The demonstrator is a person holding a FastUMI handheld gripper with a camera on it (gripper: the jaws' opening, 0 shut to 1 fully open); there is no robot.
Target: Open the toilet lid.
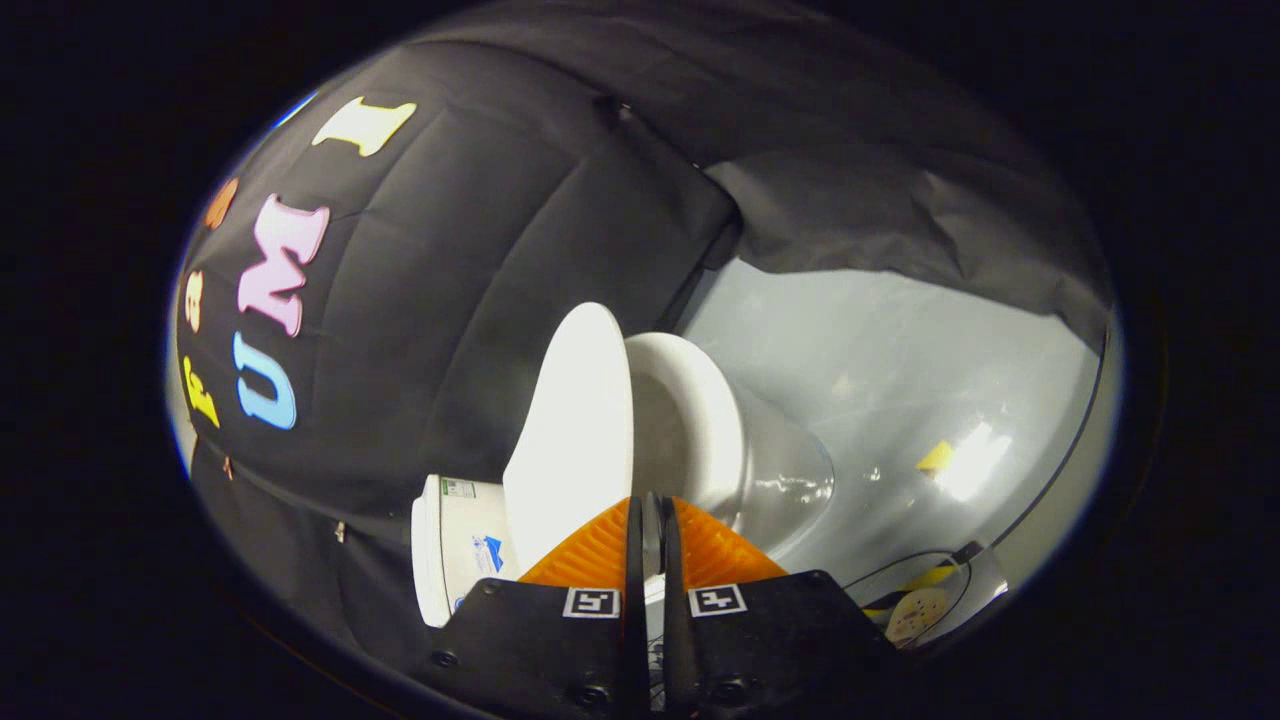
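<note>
The white toilet lid (575, 430) is lifted partway off the seat and bowl (695, 420), with a wedge-shaped gap between them. It is hinged at the end by the tank (450, 550). My gripper (650, 512) sits at the lid's side rim close to the hinge end. Its fingers are drawn almost together with only a thin sliver between them, and the lid's rim runs straight into that sliver, so they are shut on the rim. The view is rolled sideways, with the floor off to the right.
The black cloth booth wall (450, 260) hangs right behind the tank and lid. Glossy grey floor (900, 380) spreads beyond the bowl. On it lie a yellow scrap (936, 457) and a cable with a round disc (915, 610).
</note>
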